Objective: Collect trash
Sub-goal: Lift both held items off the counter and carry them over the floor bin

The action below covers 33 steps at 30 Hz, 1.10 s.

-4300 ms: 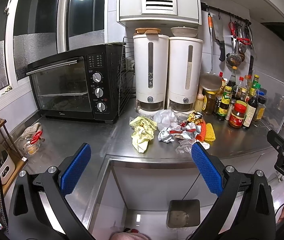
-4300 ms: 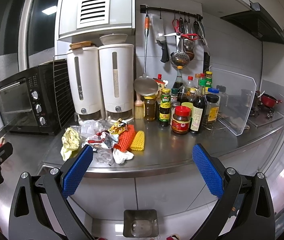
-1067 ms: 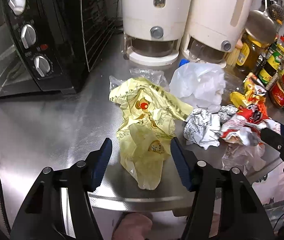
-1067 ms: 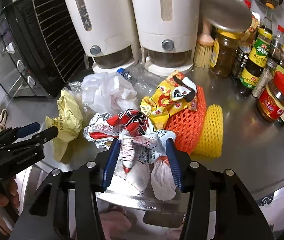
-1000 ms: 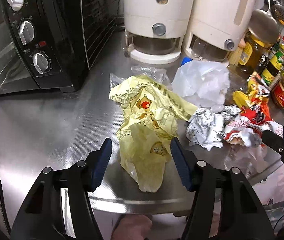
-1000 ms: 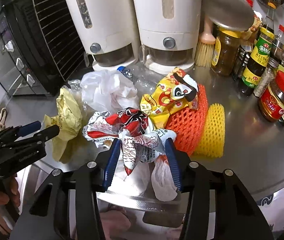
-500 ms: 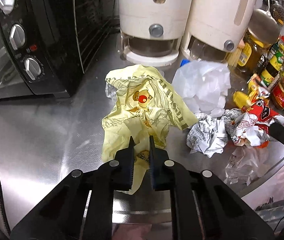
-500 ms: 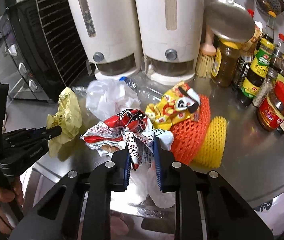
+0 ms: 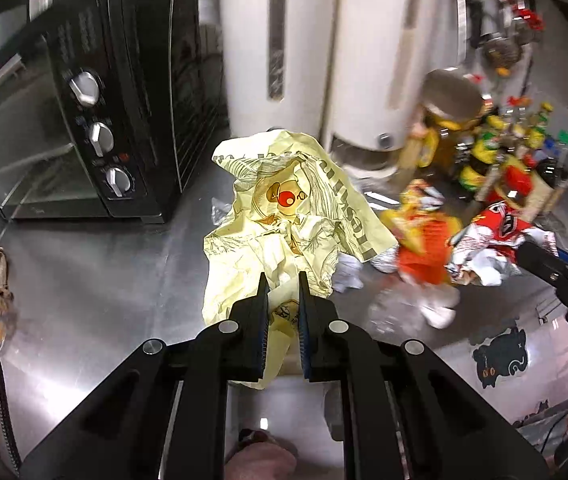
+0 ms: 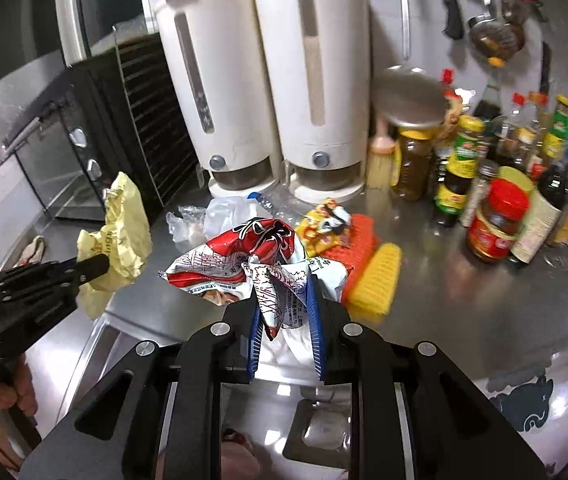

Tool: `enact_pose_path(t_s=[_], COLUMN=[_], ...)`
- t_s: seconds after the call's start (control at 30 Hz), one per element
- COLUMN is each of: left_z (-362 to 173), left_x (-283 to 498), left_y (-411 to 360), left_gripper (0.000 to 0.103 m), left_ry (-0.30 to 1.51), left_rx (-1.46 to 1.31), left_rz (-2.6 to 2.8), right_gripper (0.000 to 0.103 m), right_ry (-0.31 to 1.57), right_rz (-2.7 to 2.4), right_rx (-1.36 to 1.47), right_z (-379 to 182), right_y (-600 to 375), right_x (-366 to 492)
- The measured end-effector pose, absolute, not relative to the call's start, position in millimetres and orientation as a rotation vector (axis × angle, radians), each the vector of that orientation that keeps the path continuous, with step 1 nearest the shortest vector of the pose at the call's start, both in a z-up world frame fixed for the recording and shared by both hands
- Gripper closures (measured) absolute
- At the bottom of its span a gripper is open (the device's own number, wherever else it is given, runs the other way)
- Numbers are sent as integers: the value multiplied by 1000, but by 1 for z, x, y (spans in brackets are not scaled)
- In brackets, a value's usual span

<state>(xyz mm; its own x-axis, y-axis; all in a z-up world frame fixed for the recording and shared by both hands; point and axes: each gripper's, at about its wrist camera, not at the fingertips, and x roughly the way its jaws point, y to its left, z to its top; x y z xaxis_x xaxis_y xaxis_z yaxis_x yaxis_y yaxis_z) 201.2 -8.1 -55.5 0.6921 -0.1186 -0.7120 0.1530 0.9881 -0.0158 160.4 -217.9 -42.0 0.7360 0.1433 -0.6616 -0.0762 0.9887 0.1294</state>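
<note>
My left gripper [image 9: 282, 280] is shut on a crumpled yellow paper wrapper [image 9: 288, 216] and holds it lifted above the steel counter [image 9: 95, 272]; the wrapper also shows in the right wrist view [image 10: 119, 232]. My right gripper [image 10: 284, 280] is shut on a red and white snack wrapper [image 10: 251, 256], raised off the counter; it also shows in the left wrist view [image 9: 492, 236]. More trash lies behind: a white plastic bag [image 10: 227, 210], a yellow snack packet [image 10: 326, 224], orange foam net [image 10: 360, 236], yellow foam net [image 10: 376, 280].
A black toaster oven [image 9: 83, 132] stands at the left. Two white dispensers [image 10: 263, 92] stand at the back. Sauce bottles and jars [image 10: 496, 200] crowd the right. A small bin [image 10: 324, 432] sits on the floor below the counter edge.
Both grippers closed on their wrappers and lifted them up and back from the counter. The views pulled away from the pile.
</note>
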Motion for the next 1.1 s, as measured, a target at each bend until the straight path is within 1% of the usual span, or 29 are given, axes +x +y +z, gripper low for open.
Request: enact_pose_path(t_s=[0.13, 0.23, 0.5, 0.73, 1.1], left_z=[-45, -48, -87, -160, -311], left_x=[157, 129, 71, 50, 63], left_y=[-24, -32, -49, -67, -101], left_gripper=[92, 91, 91, 91, 91], left_ry=[764, 759, 794, 872, 1042], left_rx=[40, 27, 7, 7, 60], left_rz=[-179, -192, -251, -303, -337], right_gripper=[81, 81, 81, 81, 81], right_ry=[706, 697, 713, 805, 1018], right_rz=[110, 106, 85, 56, 20], right_rx=[100, 98, 70, 103, 225], right_z=[-40, -43, -77, -142, -295], right_y=[-239, -247, -259, -281, -311], right_x=[119, 95, 38, 21, 37])
